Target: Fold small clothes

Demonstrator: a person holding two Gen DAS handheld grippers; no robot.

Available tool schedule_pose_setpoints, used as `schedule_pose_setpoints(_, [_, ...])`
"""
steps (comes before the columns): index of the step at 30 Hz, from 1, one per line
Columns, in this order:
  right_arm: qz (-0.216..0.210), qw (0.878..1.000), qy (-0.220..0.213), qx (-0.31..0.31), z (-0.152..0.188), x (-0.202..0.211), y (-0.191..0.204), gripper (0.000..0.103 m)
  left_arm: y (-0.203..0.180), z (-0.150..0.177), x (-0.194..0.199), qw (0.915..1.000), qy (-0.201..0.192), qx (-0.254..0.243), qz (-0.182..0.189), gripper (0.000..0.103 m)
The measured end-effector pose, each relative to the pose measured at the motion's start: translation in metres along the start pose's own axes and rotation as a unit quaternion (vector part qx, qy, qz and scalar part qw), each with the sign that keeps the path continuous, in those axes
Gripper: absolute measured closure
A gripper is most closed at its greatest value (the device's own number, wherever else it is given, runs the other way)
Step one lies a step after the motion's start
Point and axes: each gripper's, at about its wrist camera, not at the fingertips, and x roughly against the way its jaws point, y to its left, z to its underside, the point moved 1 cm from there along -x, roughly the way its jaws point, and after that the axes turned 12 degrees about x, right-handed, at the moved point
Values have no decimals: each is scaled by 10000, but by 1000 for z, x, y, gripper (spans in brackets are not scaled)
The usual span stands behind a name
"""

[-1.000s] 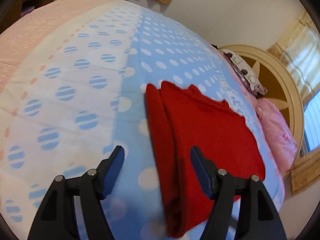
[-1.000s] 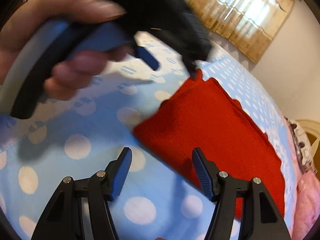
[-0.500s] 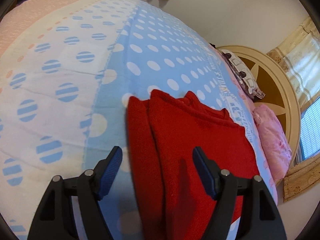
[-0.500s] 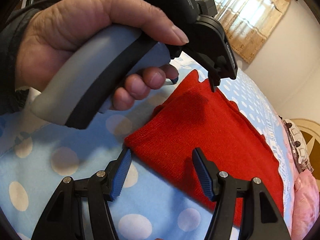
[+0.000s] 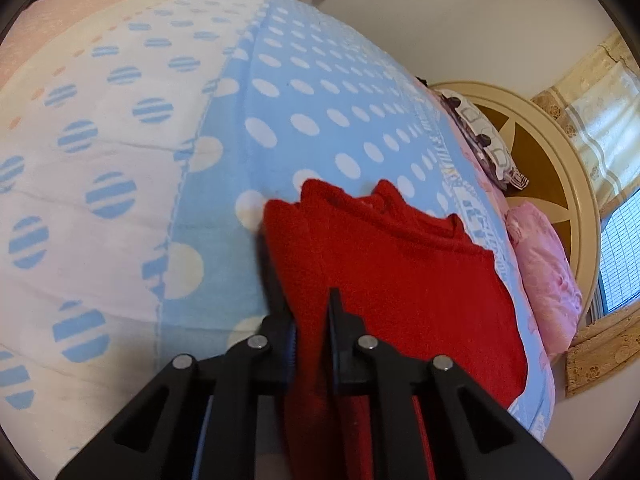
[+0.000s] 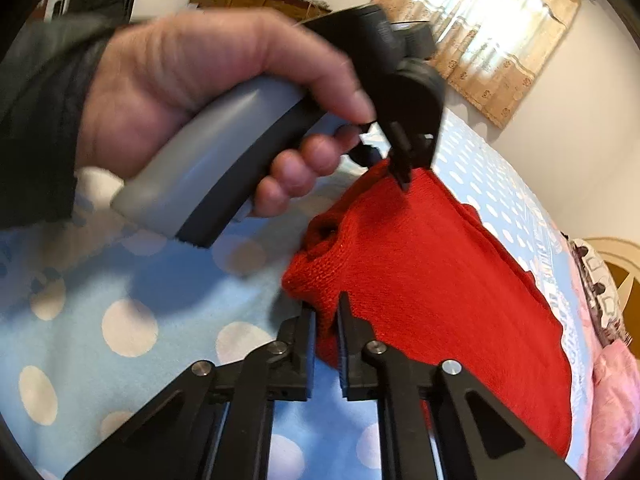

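Note:
A red knitted garment lies partly folded on the blue polka-dot bedspread. My left gripper is shut on the garment's near left edge. In the right wrist view the same red garment spreads to the right, and my right gripper is shut on its near corner. The person's hand holding the left gripper shows above it, pinching the garment's far corner, which is lifted off the bed.
The bedspread has a white striped-dot part on the left. A cream round headboard, a patterned pillow and a pink quilt lie at the right. Curtained windows stand behind.
Both grippers have moved onto the red garment and closed on its near edge. The pinched corners now rise off the bedspread.

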Motion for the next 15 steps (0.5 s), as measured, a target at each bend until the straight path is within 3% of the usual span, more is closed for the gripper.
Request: schedule_pose_setpoints(15, [-6,9918,-544,-1160,35,44,-62,97,-41,-3,19,9982,-246,111,532,91])
